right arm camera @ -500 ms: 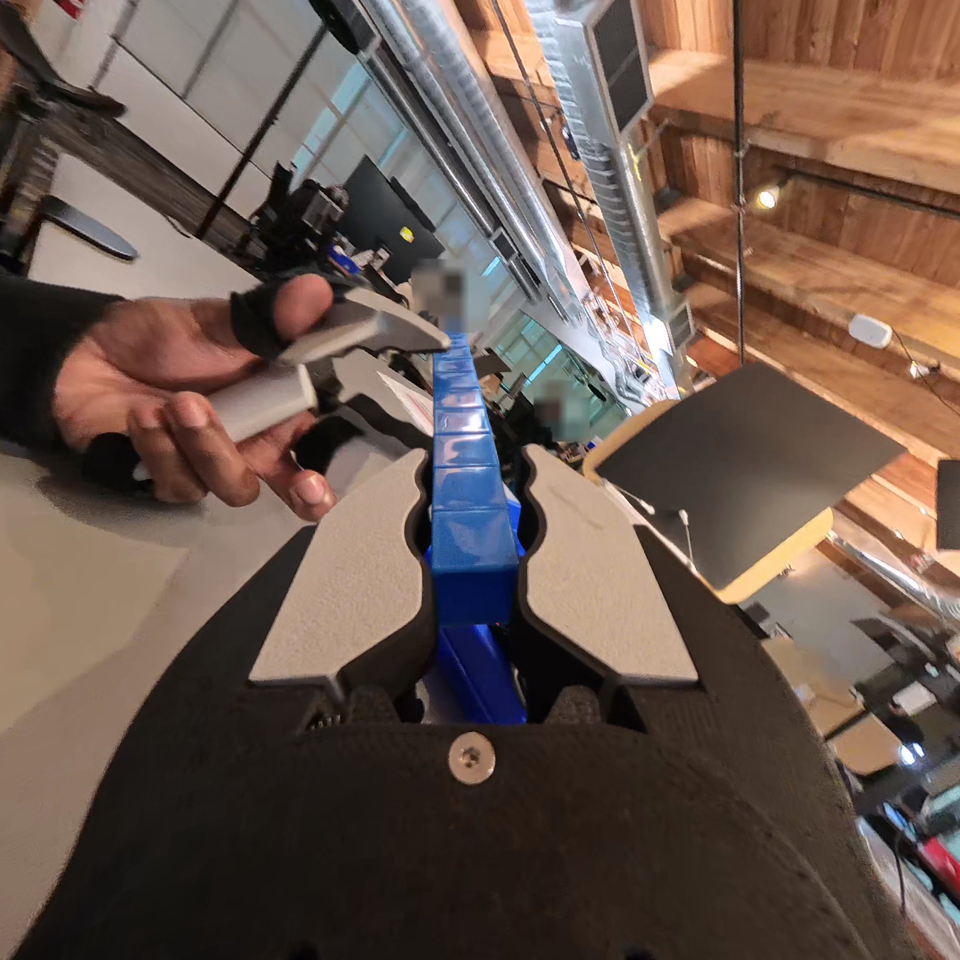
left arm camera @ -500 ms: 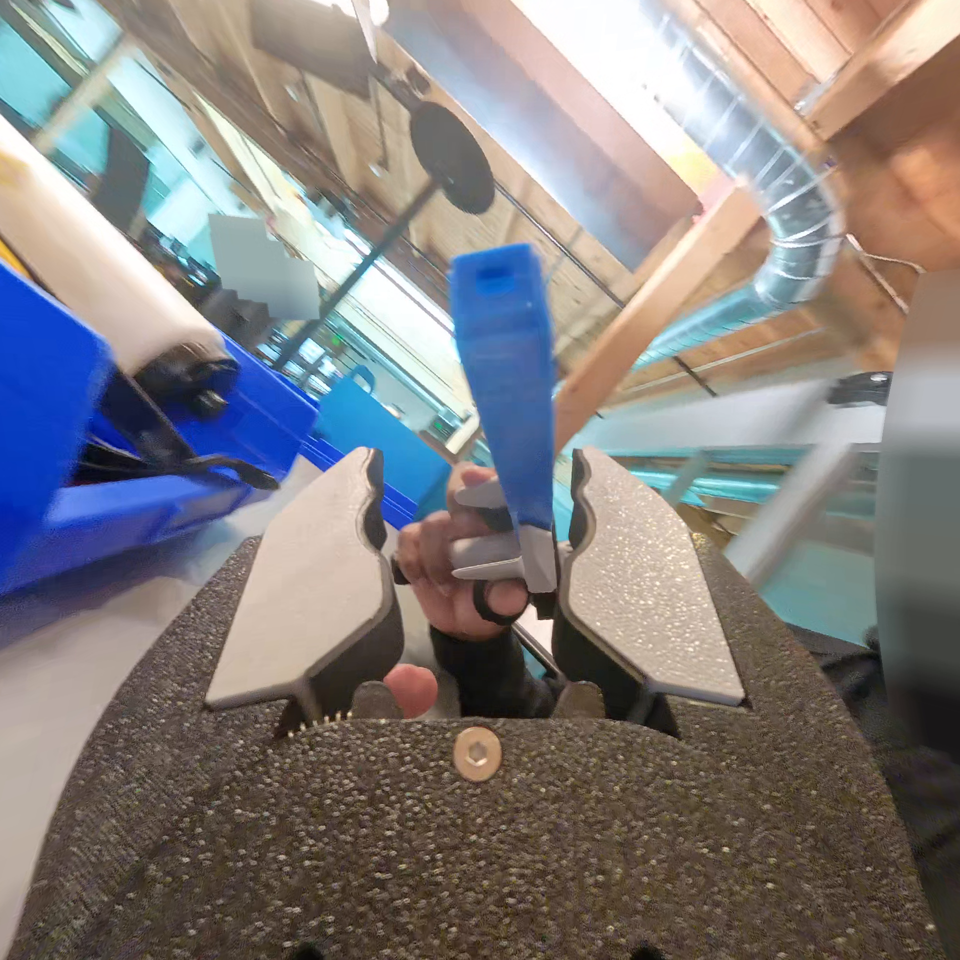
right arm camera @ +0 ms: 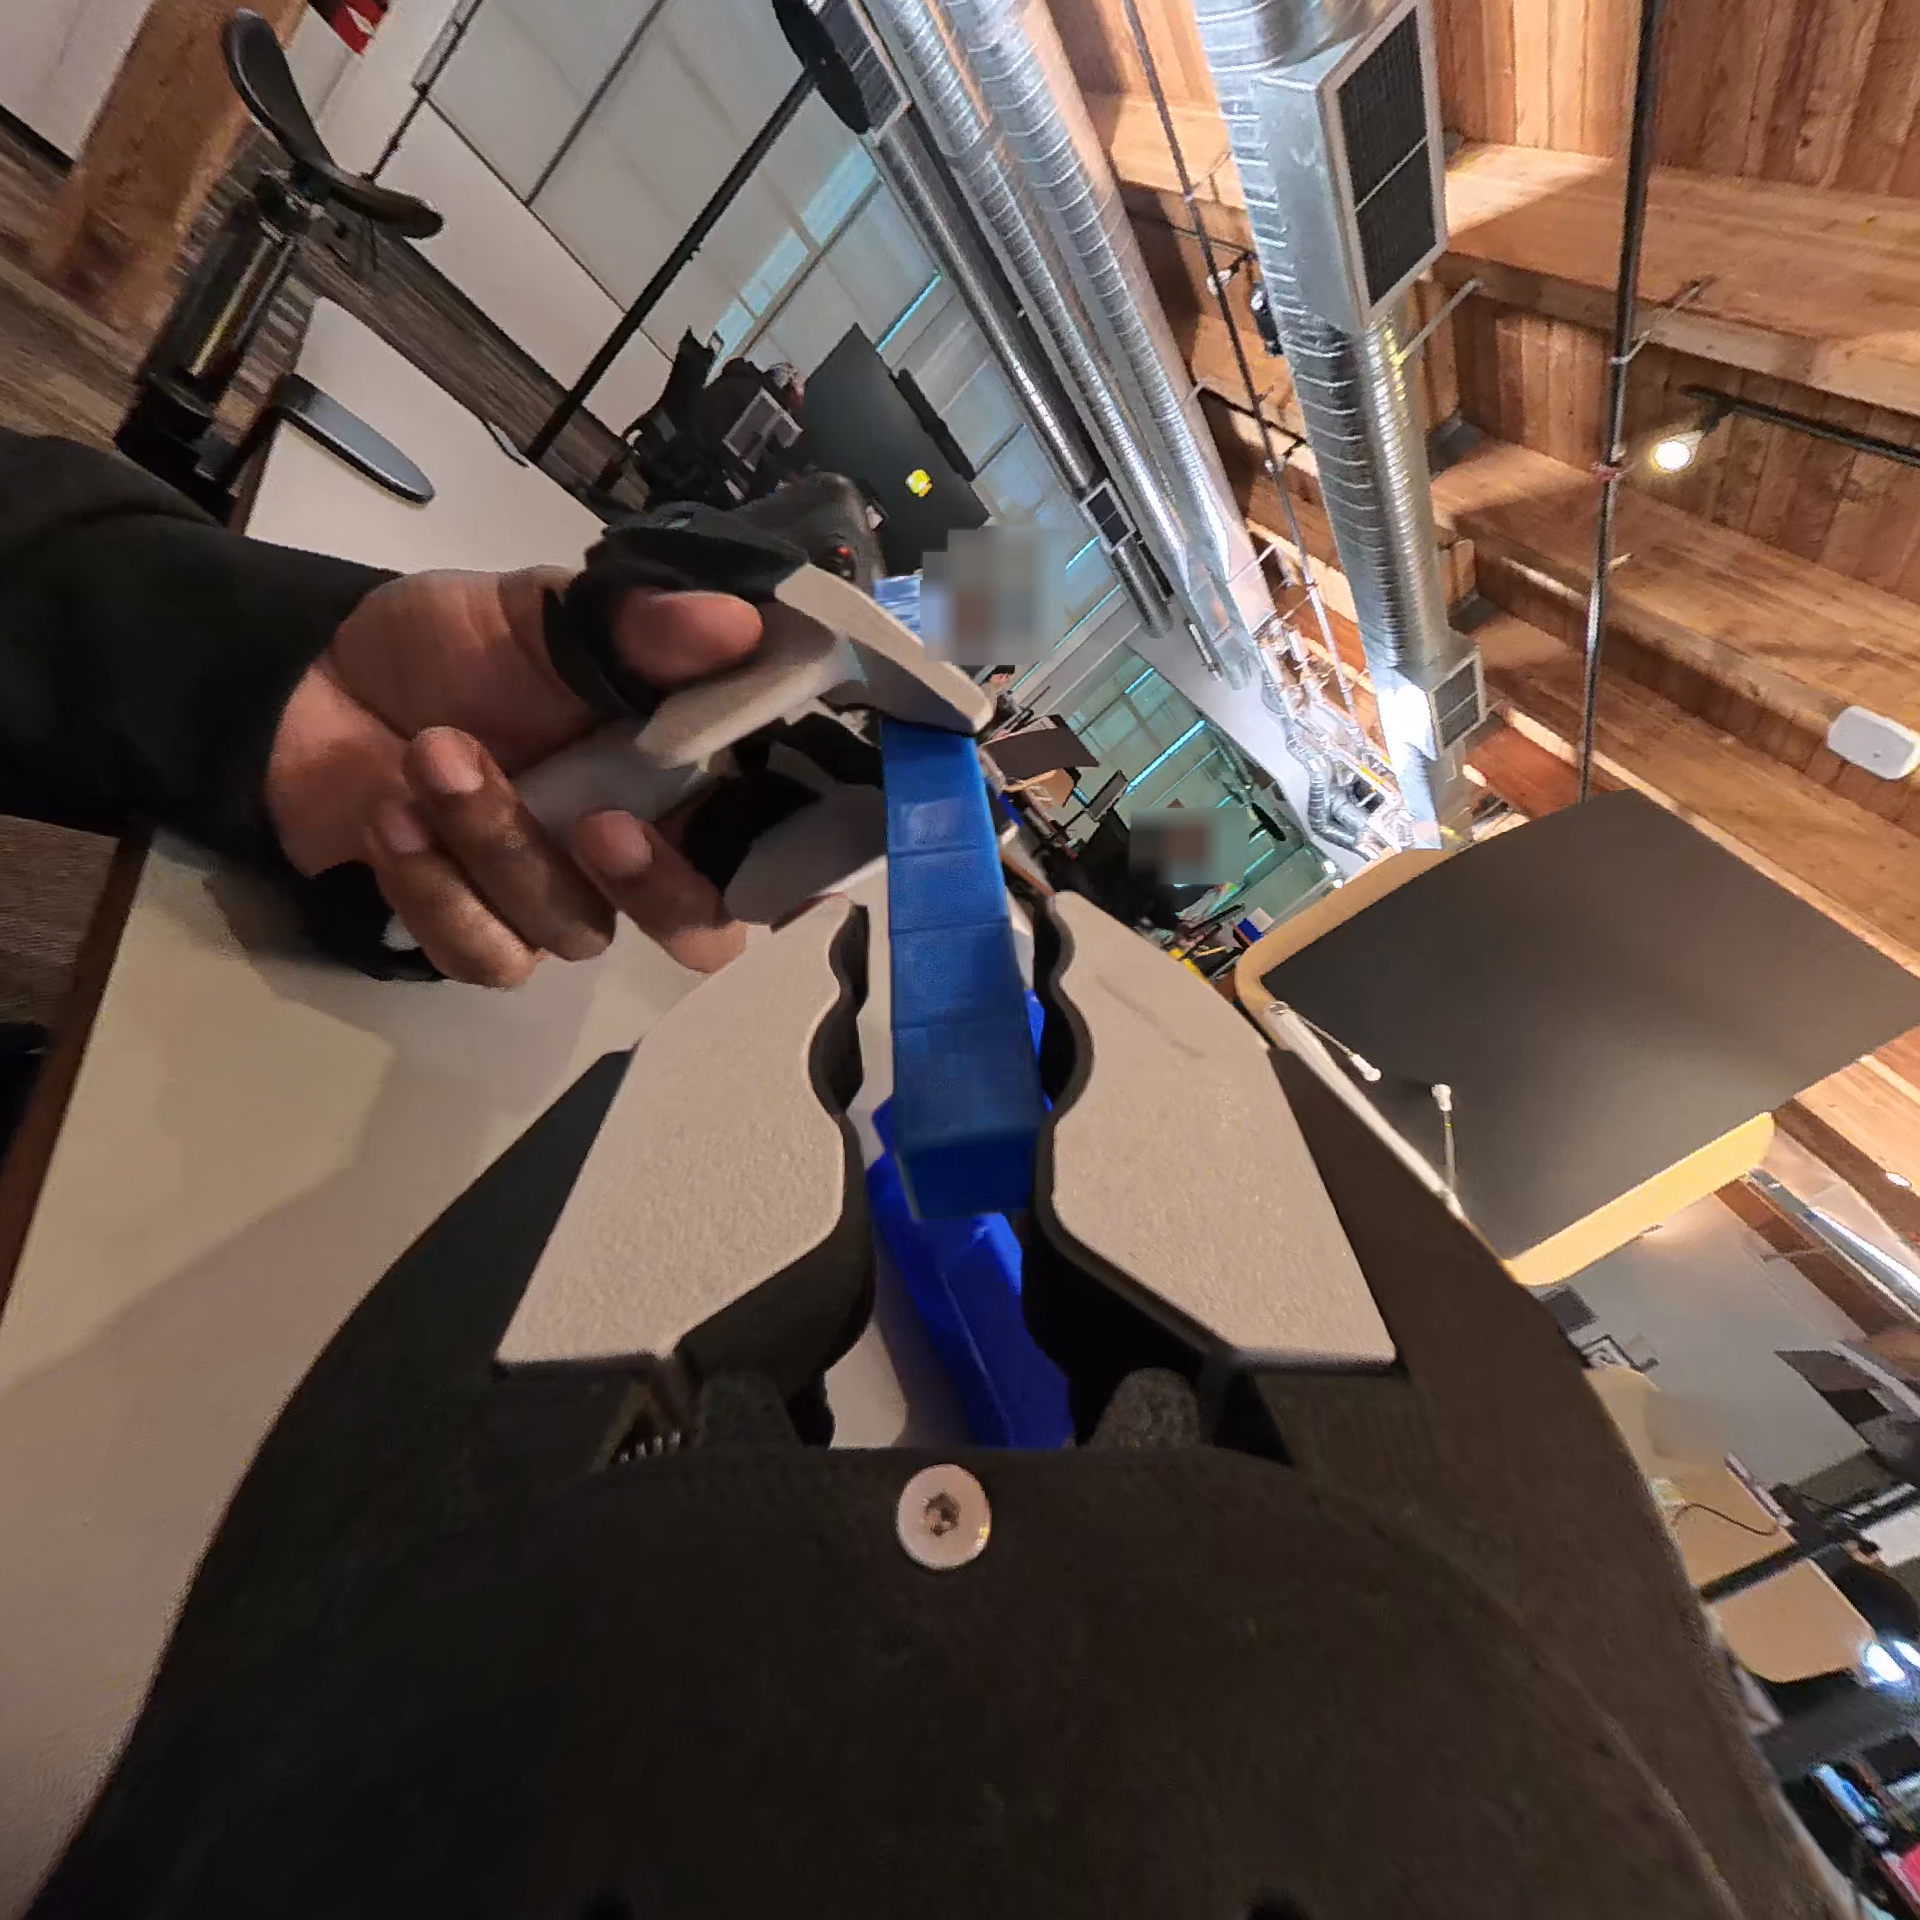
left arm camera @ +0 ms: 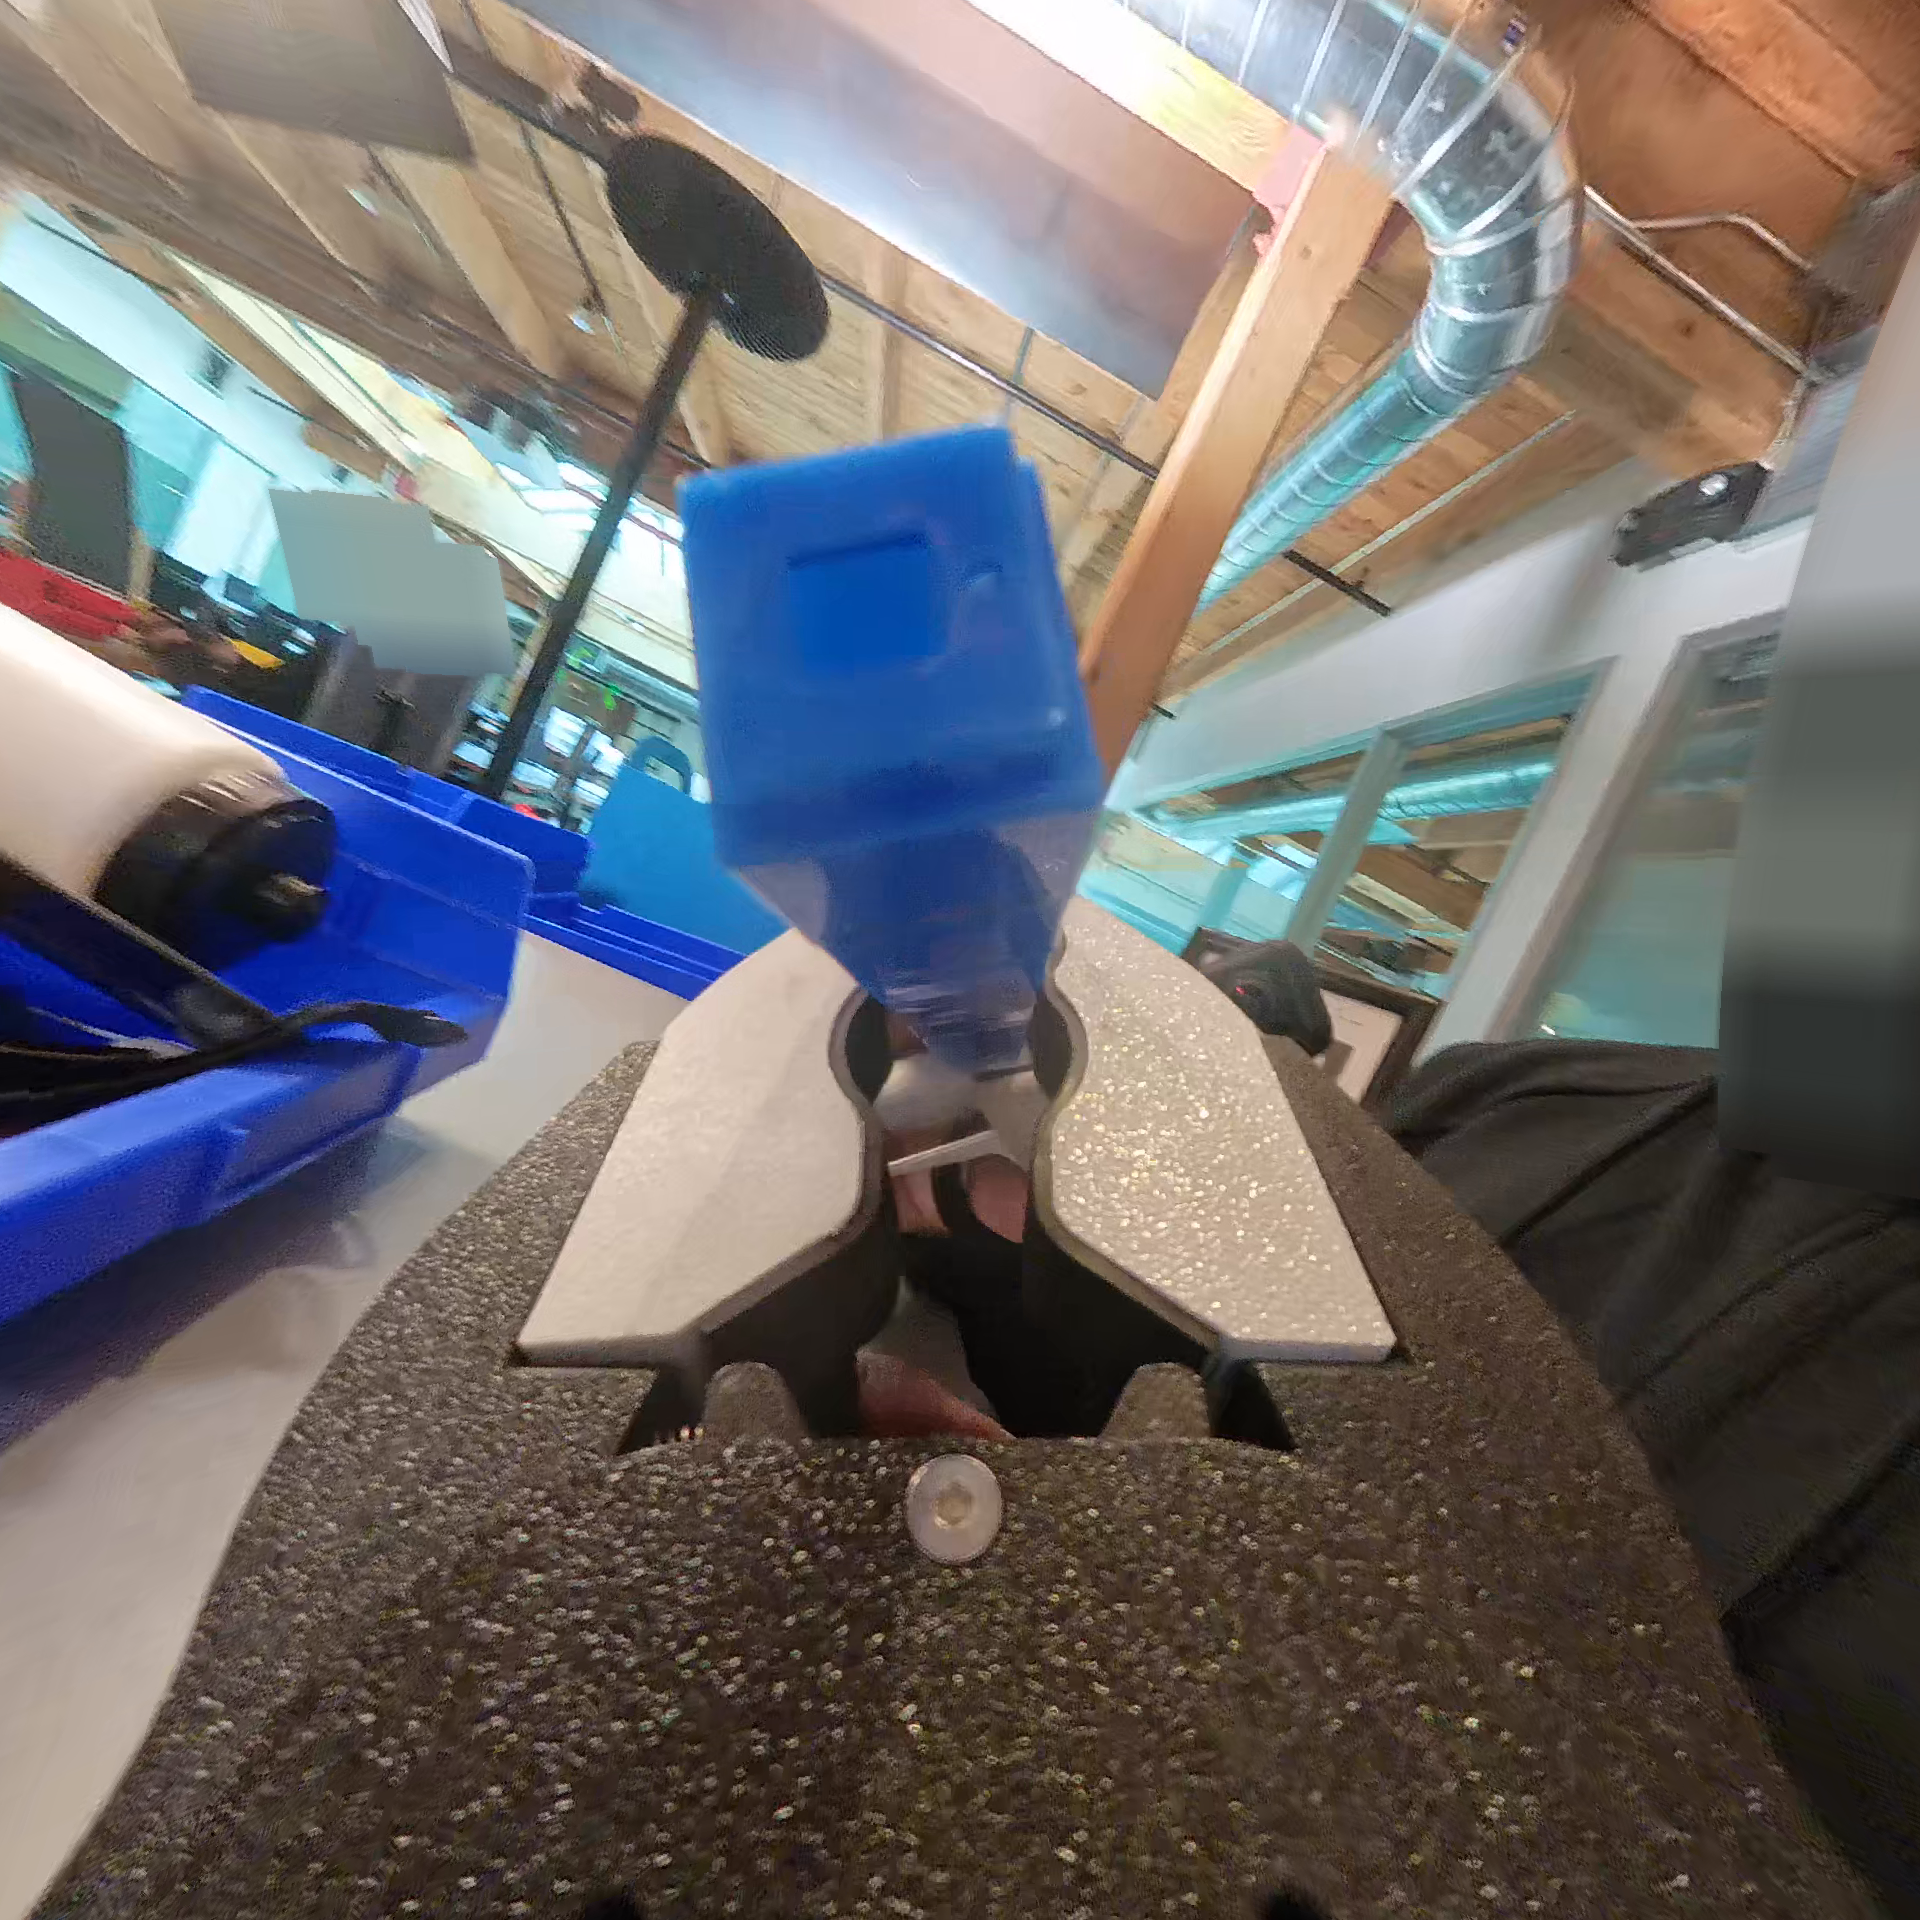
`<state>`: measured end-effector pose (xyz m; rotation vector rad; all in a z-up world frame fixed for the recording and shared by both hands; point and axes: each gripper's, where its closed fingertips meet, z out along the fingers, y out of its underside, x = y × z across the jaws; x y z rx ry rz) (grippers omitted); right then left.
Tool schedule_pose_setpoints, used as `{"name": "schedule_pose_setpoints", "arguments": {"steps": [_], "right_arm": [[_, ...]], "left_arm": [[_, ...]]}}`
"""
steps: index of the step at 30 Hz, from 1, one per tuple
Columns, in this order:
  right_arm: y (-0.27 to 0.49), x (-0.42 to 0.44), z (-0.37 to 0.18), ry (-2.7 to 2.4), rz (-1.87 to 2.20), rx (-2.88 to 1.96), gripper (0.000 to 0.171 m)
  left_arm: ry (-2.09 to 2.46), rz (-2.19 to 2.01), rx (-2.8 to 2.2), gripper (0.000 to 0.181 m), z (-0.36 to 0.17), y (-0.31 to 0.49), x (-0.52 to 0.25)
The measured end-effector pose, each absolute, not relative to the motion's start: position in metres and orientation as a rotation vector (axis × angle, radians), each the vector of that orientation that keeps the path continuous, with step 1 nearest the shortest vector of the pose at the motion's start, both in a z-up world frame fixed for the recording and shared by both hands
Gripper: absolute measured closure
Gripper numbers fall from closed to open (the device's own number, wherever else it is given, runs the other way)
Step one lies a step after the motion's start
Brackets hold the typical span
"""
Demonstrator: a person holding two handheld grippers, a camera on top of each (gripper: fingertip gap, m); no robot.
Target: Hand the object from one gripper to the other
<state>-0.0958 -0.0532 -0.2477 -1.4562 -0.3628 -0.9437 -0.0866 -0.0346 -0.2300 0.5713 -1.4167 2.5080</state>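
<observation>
Table (right arm camera: 260,1143): pale top, running under both tools and bare where it shows. Blue bin (left arm camera: 260,1122): open plastic tub on the table to the left, not involved. Right hand-held gripper (right arm camera: 951,935): grey fingers clenched on the near end of the task's thing, as they were half a second ago; a thin sliver of light shows along one finger, so the hold may be easing, though I cannot tell for sure. Left hand-held gripper (left arm camera: 961,1029): the changed item. Half a second ago its fingers stood wide apart with the thing loose between them; now they are drawn in and clamped on it at the tips. Person's hand (right arm camera: 468,769): dark sleeve, squeezing the left tool's trigger. Blue bar (left arm camera: 883,665): long, segmented, square in section, held off the table and bridging the two tools, one end in each; its far end points toward the left wrist camera. Assessment: both tools now grip the bar together, so the transfer stands at its midpoint. What remains is likely for the right fingers to let go, leaving the bar with the left alone.
</observation>
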Motion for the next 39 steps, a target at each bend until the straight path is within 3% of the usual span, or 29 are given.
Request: {"name": "schedule_pose_setpoints", "arguments": {"steps": [6, 14, 39], "right_arm": [[-0.056, -0.089, -0.245, -0.346, -1.043, -1.441, 0.139], [-0.052, -0.093, -0.256, -0.405, -1.023, -1.492, 0.149], [-0.051, -0.086, -0.258, -0.349, -1.000, -1.529, 0.149]], "left_arm": [[-1.322, 2.483, 0.670, 0.157, -0.233, -0.024, -0.075], [-1.360, 2.376, 0.686, 0.156, -0.241, -0.033, -0.077], [-1.416, 2.392, 0.753, 0.156, -0.244, -0.035, -0.070]]}}
